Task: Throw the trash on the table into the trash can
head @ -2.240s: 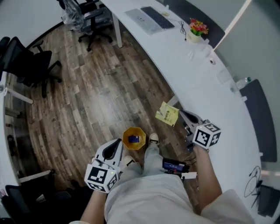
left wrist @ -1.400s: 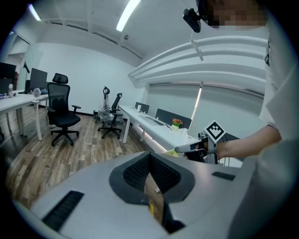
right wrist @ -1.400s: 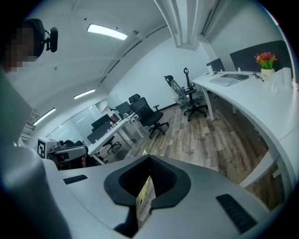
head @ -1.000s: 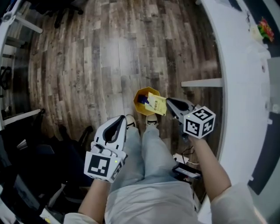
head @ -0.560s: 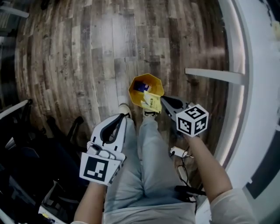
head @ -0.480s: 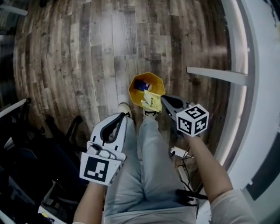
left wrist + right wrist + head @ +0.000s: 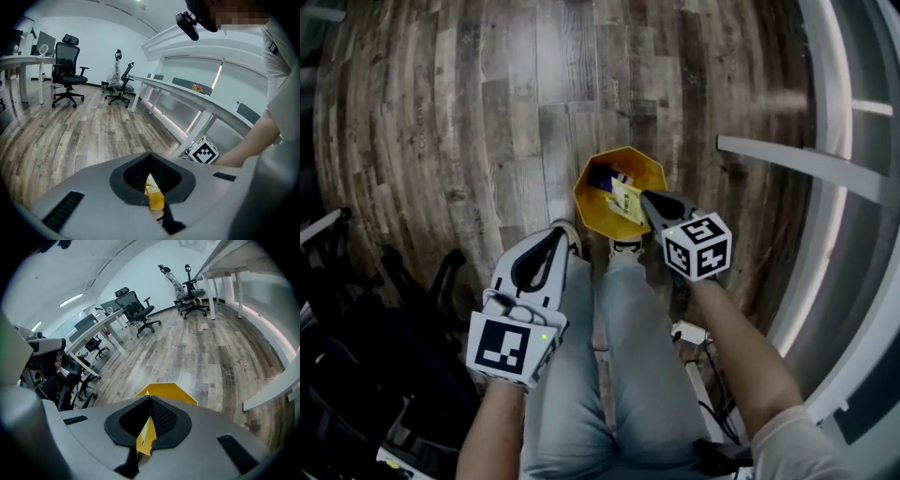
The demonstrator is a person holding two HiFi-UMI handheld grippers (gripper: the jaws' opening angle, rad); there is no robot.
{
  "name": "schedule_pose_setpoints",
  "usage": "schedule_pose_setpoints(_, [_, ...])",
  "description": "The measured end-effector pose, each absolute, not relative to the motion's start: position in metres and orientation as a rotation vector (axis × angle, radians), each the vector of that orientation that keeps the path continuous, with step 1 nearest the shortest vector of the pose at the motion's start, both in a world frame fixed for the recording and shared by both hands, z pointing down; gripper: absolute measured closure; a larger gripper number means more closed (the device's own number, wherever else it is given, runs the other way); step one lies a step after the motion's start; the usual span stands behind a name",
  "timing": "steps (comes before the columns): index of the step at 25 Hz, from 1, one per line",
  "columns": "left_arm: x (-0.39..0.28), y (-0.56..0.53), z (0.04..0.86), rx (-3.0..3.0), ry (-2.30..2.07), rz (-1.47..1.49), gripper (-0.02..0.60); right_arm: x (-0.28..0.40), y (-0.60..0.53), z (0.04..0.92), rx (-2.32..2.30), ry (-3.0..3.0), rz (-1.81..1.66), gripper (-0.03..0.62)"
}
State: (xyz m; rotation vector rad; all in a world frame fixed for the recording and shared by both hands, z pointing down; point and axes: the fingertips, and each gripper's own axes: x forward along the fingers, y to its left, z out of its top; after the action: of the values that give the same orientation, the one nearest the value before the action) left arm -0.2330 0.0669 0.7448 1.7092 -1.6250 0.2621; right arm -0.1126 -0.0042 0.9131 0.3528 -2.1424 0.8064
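A yellow trash can (image 7: pixel 649 161) stands on the wood floor just past the person's shoes, with a blue item (image 7: pixel 602 178) inside. My right gripper (image 7: pixel 645 197) is over the can's mouth, shut on a yellow packet (image 7: pixel 626 200) that hangs inside the rim. In the right gripper view the packet (image 7: pixel 146 437) sits pinched between the dark pads, with the trash can (image 7: pixel 171 391) right behind. My left gripper (image 7: pixel 557 234) hovers beside the left leg, short of the can, with its jaws together and nothing in them. A yellow sliver (image 7: pixel 153 194) shows through the slit of the left gripper (image 7: pixel 151 164).
White table legs and beams (image 7: pixel 806 164) run along the right. The person's legs and a shoe (image 7: pixel 625 247) lie between the grippers. Cables and a white plug (image 7: pixel 689 330) lie on the floor at right. Dark chair parts (image 7: pixel 356 319) fill the left. Office chairs (image 7: pixel 68 65) stand far off.
Both grippers have come down toward the floor. The right one carried the yellow packet from the can's near edge to inside its mouth. The can looks closer and larger.
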Motion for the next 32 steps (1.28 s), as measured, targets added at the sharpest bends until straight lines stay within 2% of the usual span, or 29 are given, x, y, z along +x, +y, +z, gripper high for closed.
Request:
schedule_pose_setpoints(7, [-0.225,0.076,0.766,1.686,-1.616,0.253,0.581,-0.116,0.001,0.950,0.397,-2.147,0.802,0.555])
schedule_pose_setpoints(8, [-0.226,0.078,0.767,1.684,-1.617,0.254,0.581,-0.115,0.002,0.952,0.408,-2.143,0.809,0.518])
schedule_pose_setpoints(9, [-0.226,0.080,0.767,1.681,-1.617,0.250,0.581,-0.114,0.002,0.954,0.416,-2.135,0.820,0.421])
schedule_pose_setpoints(10, [-0.227,0.082,0.766,1.675,-1.615,0.243,0.581,-0.111,0.003,0.955,0.425,-2.125,0.826,0.388])
schedule_pose_setpoints(15, [-0.235,0.084,0.749,1.668,-1.634,0.260,0.581,-0.103,-0.005,0.933,0.453,-2.128,0.803,0.389])
schedule_pose_setpoints(20, [-0.234,0.082,0.705,1.713,-1.643,0.241,0.581,-0.109,-0.022,0.866,0.450,-2.209,0.778,0.400])
schedule_pose_setpoints(22, [-0.232,0.082,0.682,1.725,-1.639,0.236,0.581,-0.114,-0.030,0.827,0.450,-2.259,0.770,0.426])
schedule_pose_setpoints(26, [-0.235,0.076,0.622,1.771,-1.662,0.259,0.581,-0.120,-0.041,0.732,0.446,-2.367,0.744,0.535])
schedule_pose_setpoints(32, [-0.224,0.085,0.525,1.847,-1.675,0.255,0.581,-0.112,-0.031,0.586,0.419,-2.493,0.711,0.551])
